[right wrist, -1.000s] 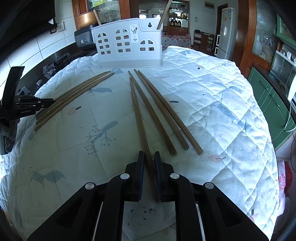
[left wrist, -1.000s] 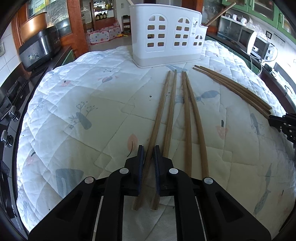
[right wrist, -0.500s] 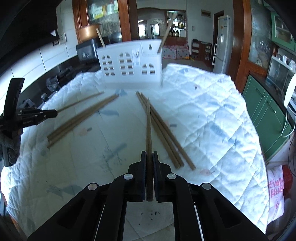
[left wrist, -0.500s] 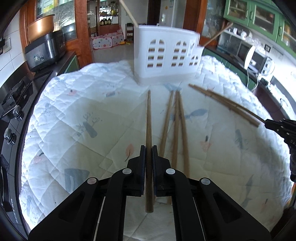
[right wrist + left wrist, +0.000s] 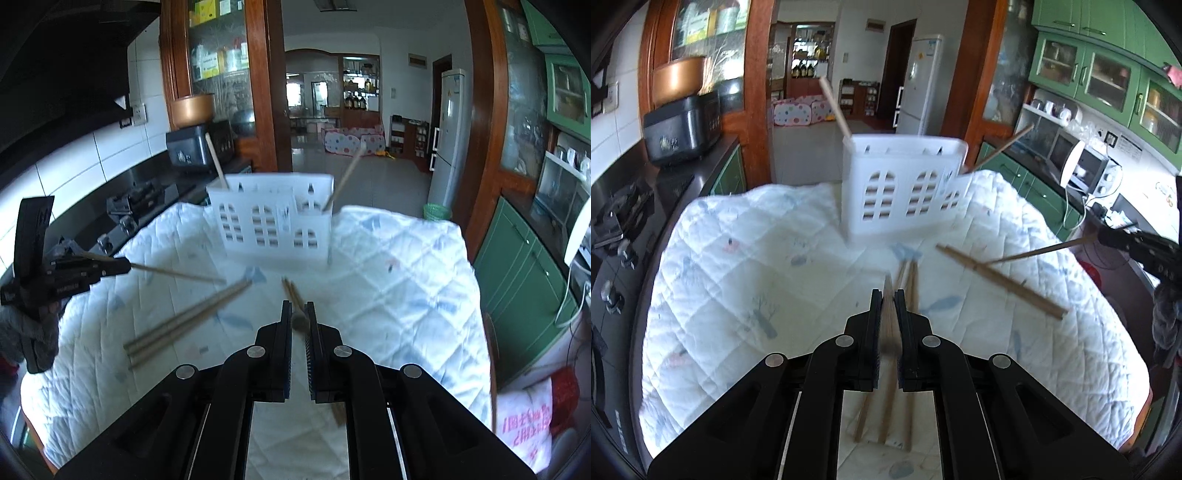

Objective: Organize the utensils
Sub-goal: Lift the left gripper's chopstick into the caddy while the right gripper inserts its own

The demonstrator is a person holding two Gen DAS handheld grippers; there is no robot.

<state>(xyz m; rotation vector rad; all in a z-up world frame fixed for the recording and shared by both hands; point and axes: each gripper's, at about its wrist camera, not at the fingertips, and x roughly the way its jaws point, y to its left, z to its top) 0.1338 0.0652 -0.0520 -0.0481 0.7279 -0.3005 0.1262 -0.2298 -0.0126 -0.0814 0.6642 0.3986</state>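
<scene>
A white plastic utensil holder stands at the far side of the quilted table, with a chopstick leaning out of each end; it also shows in the right wrist view. My left gripper is shut on one wooden chopstick, lifted and pointing toward the holder. My right gripper is shut on another chopstick, seen end-on. Each gripper shows in the other's view, the right one and the left one, each with its stick in the air. Loose chopsticks lie on the quilt.
A white quilted cloth covers the table. More chopsticks lie below my left gripper and at the left in the right wrist view. A black rice cooker sits on the left counter. A microwave stands on the right counter.
Both grippers have risen from the quilt, each carrying one chopstick, and tilted up toward the holder. The remaining chopsticks stay on the cloth.
</scene>
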